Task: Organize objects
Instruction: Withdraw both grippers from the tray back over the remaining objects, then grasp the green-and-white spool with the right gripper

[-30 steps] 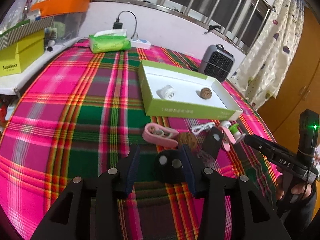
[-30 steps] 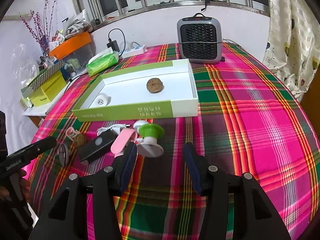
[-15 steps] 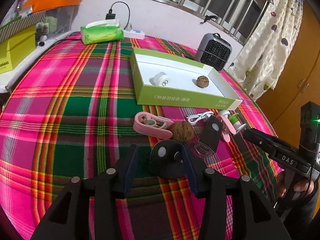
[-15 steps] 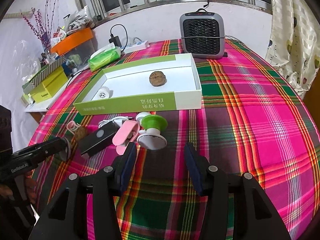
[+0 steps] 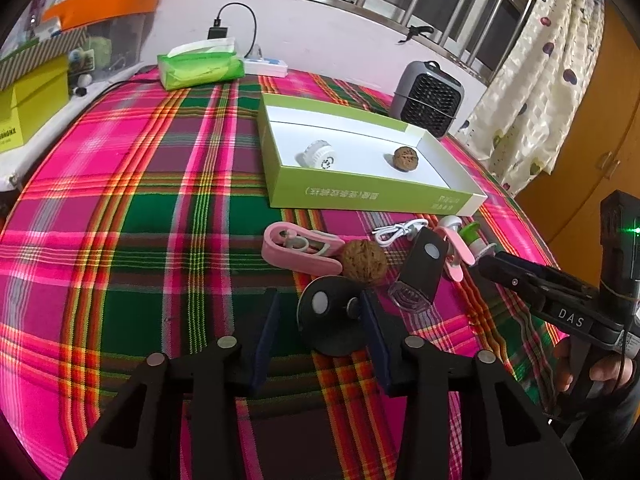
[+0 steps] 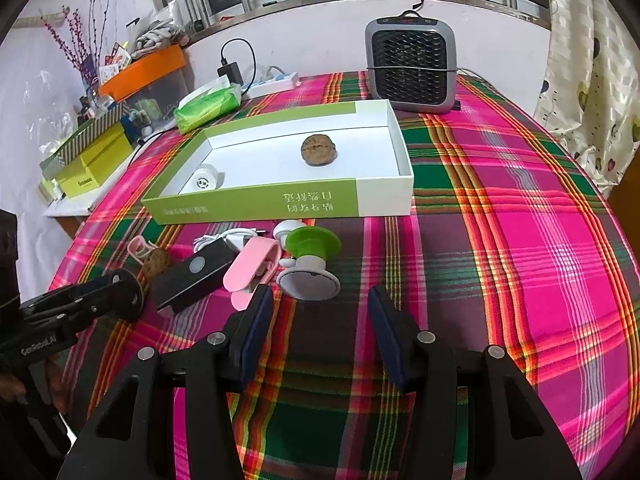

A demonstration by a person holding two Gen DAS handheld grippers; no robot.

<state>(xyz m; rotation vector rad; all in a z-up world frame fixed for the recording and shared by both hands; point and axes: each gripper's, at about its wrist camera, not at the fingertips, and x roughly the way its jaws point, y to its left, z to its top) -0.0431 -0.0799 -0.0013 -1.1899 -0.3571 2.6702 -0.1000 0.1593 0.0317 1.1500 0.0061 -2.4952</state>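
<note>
A green box lid (image 5: 360, 200) (image 6: 260, 208) on the plaid table holds a walnut (image 5: 405, 158) (image 6: 319, 151) and a white roll (image 5: 318, 155) (image 6: 205, 178). In front of it lie a pink clip (image 5: 298, 250), a second walnut (image 5: 363, 266), a white cable (image 5: 398, 232), a black rectangular device (image 5: 422, 272) (image 6: 192, 276), a pink case (image 6: 252, 268) and a green-topped suction holder (image 6: 310, 260). My left gripper (image 5: 322, 330) is open around a black disc (image 5: 332, 320), which sits between the fingers against the right one. My right gripper (image 6: 318, 326) is open and empty, just short of the suction holder.
A grey heater (image 6: 410, 70) stands behind the lid. A green tissue pack (image 5: 200, 66), a power strip (image 5: 266, 66), yellow boxes (image 5: 24, 108) and an orange-lidded bin (image 5: 108, 4) are at the back left. A curtain (image 5: 532, 80) hangs at the right.
My left gripper has moved forward, so the black disc now sits between its fingers. My right gripper has crept closer to the suction holder. Both stay open.
</note>
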